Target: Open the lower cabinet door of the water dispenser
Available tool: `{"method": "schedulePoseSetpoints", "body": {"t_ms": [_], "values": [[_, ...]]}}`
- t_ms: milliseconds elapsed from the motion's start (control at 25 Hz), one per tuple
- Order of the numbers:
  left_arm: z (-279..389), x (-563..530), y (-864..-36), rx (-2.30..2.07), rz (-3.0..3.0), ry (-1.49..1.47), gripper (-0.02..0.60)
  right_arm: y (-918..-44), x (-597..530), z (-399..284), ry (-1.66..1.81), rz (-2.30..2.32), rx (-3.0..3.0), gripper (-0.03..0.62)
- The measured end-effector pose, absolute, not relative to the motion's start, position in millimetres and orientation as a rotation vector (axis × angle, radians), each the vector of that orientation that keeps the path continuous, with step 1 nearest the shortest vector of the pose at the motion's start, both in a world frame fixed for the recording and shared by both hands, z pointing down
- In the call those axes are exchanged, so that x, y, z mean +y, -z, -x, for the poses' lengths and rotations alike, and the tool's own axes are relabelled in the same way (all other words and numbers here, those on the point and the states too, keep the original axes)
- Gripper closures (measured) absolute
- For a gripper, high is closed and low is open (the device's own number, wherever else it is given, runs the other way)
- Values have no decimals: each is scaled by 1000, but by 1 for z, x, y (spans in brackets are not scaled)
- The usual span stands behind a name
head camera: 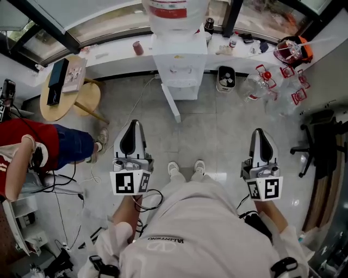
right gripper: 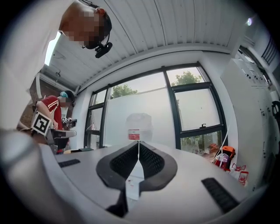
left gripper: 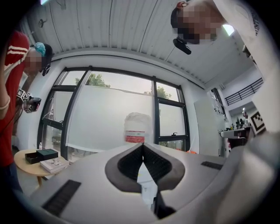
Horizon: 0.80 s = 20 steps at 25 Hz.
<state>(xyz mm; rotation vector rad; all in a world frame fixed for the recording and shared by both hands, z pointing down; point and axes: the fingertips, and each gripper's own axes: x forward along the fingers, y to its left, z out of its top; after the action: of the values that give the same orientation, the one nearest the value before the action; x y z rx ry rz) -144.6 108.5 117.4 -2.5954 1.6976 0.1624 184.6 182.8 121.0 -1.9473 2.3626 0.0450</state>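
Note:
The white water dispenser (head camera: pixel 179 65) stands at the top middle of the head view with a clear bottle (head camera: pixel 175 13) on top. Its lower cabinet door (head camera: pixel 170 104) juts out over the floor, edge-on, swung open from the left side. My left gripper (head camera: pixel 133 124) and right gripper (head camera: pixel 260 132) hang level in front of me, well short of the dispenser, both shut and holding nothing. In the left gripper view the bottle (left gripper: pixel 138 127) shows above the shut left gripper (left gripper: pixel 143 144). The right gripper view has the bottle (right gripper: pixel 139 124) right above the shut right gripper (right gripper: pixel 139 142).
A round wooden table (head camera: pixel 87 100) with books and a black box stands at the left. A person in a red shirt (head camera: pixel 32 149) sits beside it. A small bin (head camera: pixel 226 79) and empty water bottles (head camera: pixel 258 87) lie right of the dispenser. An office chair (head camera: pixel 321 146) is at the far right. Cables (head camera: pixel 70 187) trail on the floor.

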Motion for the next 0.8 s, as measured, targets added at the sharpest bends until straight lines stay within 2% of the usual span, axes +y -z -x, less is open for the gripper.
{"method": "schedulePoseSetpoints", "body": {"t_ms": [800], "values": [[169,113,-119,1693,2599,-197,574,-120,189,-163,-53,1980,2363,582]]}}
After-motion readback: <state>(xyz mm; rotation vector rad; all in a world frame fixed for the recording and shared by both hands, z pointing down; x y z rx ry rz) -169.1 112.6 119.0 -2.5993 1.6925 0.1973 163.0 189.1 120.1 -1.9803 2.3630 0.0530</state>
